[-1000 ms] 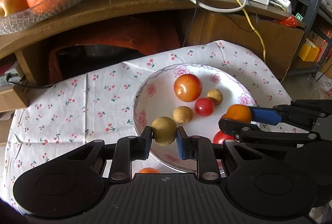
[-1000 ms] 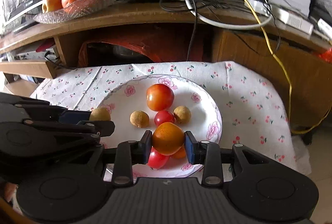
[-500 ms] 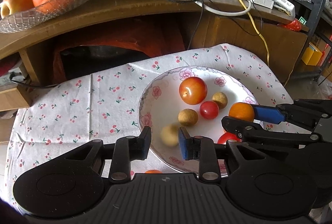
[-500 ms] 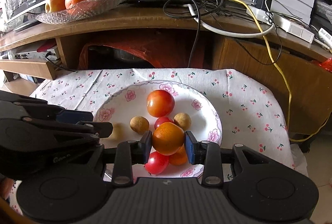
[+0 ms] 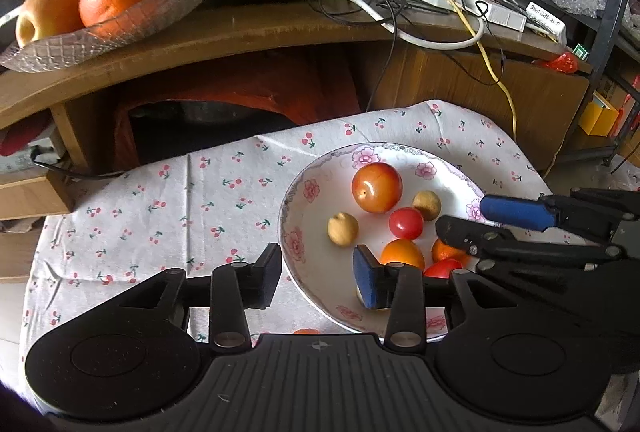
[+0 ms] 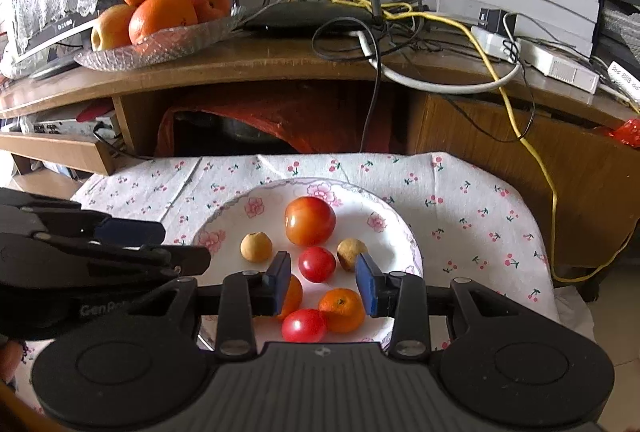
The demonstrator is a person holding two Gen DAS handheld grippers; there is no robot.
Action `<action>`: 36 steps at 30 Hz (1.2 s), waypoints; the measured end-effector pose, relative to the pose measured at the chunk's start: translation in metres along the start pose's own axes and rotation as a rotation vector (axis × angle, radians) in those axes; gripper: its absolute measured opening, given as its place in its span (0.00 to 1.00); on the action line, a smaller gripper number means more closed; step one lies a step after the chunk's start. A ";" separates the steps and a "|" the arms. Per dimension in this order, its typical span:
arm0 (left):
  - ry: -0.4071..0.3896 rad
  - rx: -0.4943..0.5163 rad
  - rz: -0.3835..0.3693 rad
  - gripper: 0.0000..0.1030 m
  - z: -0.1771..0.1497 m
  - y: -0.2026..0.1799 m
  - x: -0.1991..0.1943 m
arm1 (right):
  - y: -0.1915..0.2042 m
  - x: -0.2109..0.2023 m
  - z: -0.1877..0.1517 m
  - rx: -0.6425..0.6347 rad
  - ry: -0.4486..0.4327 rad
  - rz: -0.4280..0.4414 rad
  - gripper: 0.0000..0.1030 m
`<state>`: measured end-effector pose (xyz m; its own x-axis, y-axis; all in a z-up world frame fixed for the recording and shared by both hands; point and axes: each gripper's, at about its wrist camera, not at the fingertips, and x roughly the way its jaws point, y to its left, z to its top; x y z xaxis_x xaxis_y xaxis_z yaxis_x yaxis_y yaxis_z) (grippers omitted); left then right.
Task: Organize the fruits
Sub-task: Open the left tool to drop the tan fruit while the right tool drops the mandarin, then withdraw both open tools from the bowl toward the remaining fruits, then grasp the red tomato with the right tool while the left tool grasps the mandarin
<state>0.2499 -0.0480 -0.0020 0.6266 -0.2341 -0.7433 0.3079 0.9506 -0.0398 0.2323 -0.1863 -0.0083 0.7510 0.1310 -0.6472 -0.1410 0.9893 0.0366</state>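
Both tongs agape — fruits beneath

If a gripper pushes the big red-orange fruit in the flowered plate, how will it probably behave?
The big red-orange fruit looks round and glossy, so it would probably roll and could slip between the pads. The plate curves upward at its rim, which likely keeps it inside. A tan fruit lies close, so it may get bumped.

Fruits lie in the plate on the cloth.
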 end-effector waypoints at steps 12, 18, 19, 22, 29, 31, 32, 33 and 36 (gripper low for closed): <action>0.001 0.009 -0.003 0.51 -0.008 0.009 -0.014 | 0.011 -0.014 -0.010 -0.038 0.028 0.048 0.36; 0.015 0.025 -0.002 0.52 -0.016 0.013 -0.019 | 0.018 -0.024 -0.026 -0.046 0.078 0.107 0.36; 0.020 0.026 0.000 0.52 -0.018 0.015 -0.019 | 0.019 -0.025 -0.029 -0.048 0.092 0.116 0.36; 0.027 0.027 0.000 0.52 -0.021 0.019 -0.022 | 0.025 -0.027 -0.037 -0.066 0.120 0.150 0.36; 0.034 0.036 -0.012 0.55 -0.028 0.026 -0.028 | 0.041 -0.022 -0.047 -0.120 0.152 0.220 0.39; 0.044 0.037 -0.016 0.55 -0.030 0.029 -0.028 | 0.044 -0.016 -0.049 -0.120 0.174 0.228 0.39; 0.048 0.036 -0.018 0.55 -0.030 0.030 -0.027 | 0.045 -0.013 -0.049 -0.117 0.182 0.234 0.40; 0.049 0.036 -0.019 0.55 -0.031 0.031 -0.027 | 0.046 -0.011 -0.050 -0.115 0.188 0.239 0.40; 0.050 0.029 -0.020 0.56 -0.032 0.036 -0.028 | 0.051 -0.004 -0.050 -0.120 0.197 0.254 0.40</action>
<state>0.2210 -0.0011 -0.0041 0.5835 -0.2417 -0.7753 0.3408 0.9394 -0.0363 0.1899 -0.1397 -0.0421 0.5443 0.3462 -0.7641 -0.3912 0.9105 0.1339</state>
